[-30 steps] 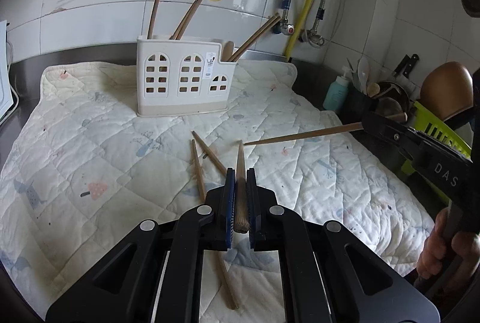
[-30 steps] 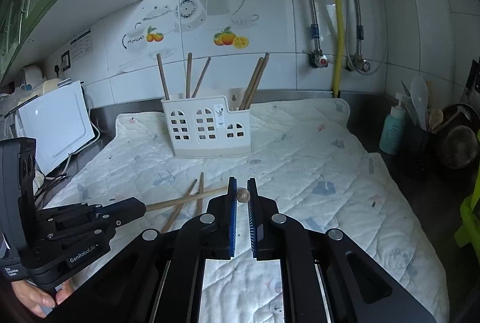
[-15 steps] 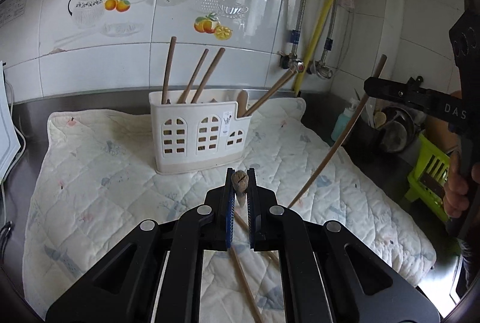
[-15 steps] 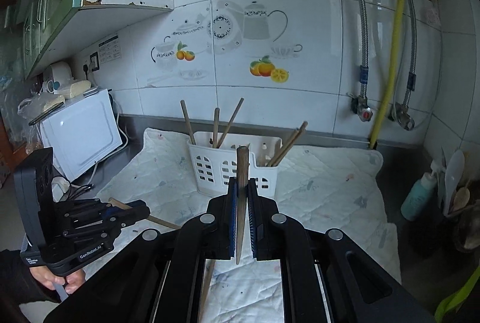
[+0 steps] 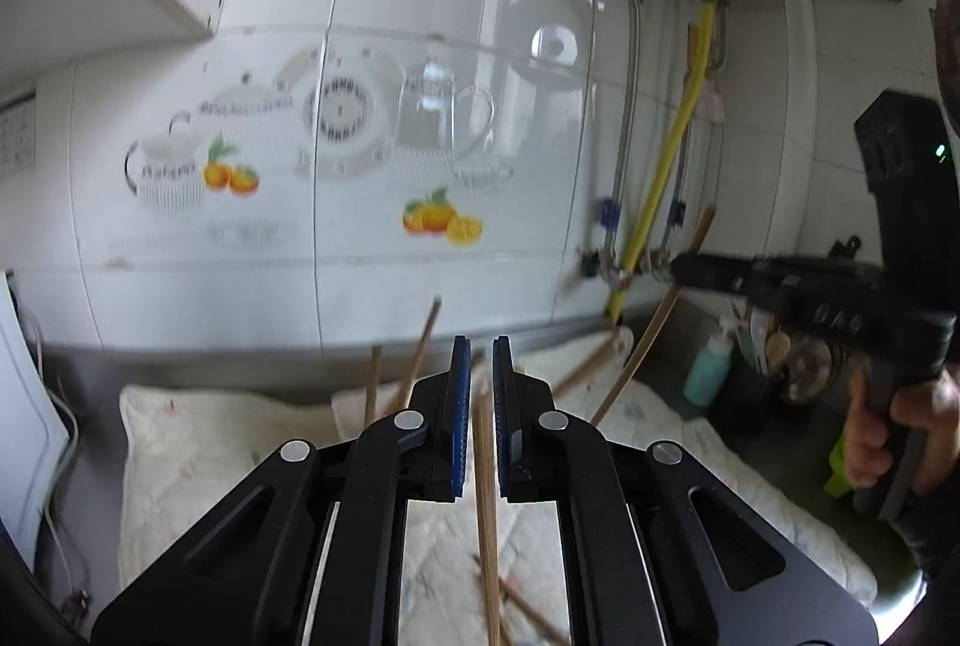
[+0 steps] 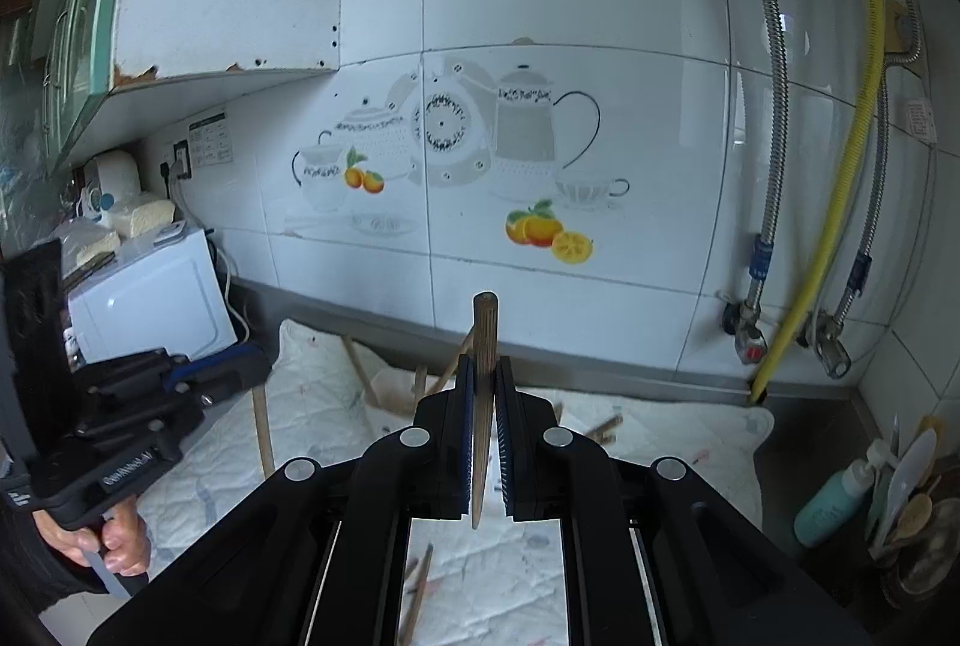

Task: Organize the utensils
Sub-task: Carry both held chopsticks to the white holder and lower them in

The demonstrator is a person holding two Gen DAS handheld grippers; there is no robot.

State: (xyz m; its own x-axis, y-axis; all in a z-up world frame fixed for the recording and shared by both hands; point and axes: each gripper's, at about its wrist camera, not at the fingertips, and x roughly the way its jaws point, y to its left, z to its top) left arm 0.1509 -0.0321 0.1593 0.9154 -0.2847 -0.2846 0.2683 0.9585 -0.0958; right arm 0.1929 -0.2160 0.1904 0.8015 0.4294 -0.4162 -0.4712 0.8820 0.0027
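In the left wrist view, our left gripper point(image 5: 478, 376) sits at the lower centre of the frame, its jaws pressed together on a wooden chopstick point(image 5: 485, 496) that hangs steeply down between the blue pads toward the bottom edge, over the quilted cloth point(image 5: 198, 442) that covers the desk. Just behind the jaws, other sticks poke up from the white utensil holder point(image 5: 354, 409), which is mostly hidden by the gripper. At the right of the frame the right gripper point(image 5: 681, 269) pinches a second chopstick point(image 5: 654, 322) that slants down toward the cloth. In the right wrist view, the right gripper point(image 6: 483, 394) at the lower centre has its jaws pinched shut on that second chopstick point(image 6: 483, 346), held near upright with its blunt end standing above the pads and its thin tip showing below them. At the lower left the left gripper point(image 6: 255, 373) holds its own stick point(image 6: 262, 436) pointing down, and one loose chopstick point(image 6: 418, 595) lies on the cloth at the bottom. We judge these sticks light, stiff and smooth, likely to pivot or slip in a narrow pinch, so we would hold near the thick end and lower the thin tip first into a compartment.
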